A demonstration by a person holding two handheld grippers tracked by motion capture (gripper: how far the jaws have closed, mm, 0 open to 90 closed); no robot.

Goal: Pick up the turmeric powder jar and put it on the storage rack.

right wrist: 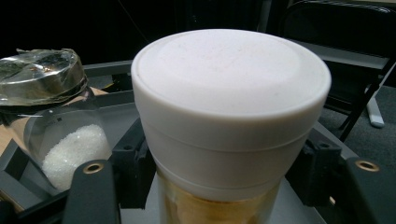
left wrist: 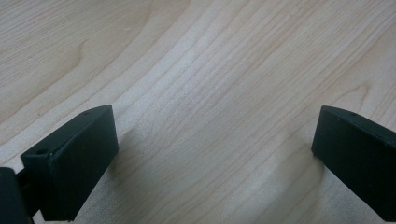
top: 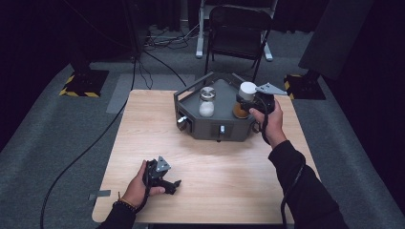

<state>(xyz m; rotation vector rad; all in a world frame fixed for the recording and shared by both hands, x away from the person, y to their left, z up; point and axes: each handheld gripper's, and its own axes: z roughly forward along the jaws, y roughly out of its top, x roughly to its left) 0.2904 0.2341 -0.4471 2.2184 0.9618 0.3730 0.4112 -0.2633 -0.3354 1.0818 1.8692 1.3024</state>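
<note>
Two grippers, one job: right gripper (top: 248,106) clamps white-capped jar (right wrist: 229,121) (steadying it in grey tray (top: 210,129)); left gripper (top: 165,180) rests wide open.

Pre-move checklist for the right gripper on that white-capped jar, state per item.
1. Right gripper closed on the white-capped jar, a jaw on each side below the cap: ok.
2. Jar upright, cap seated: ok.
3. Jar bottom resting on the grey tray or lifted: cannot tell.
4. Clearance from the glass jar of white granules, standing apart on the tray: ok.
5. Left gripper open, low over bare table, away from the tray: ok.
</note>
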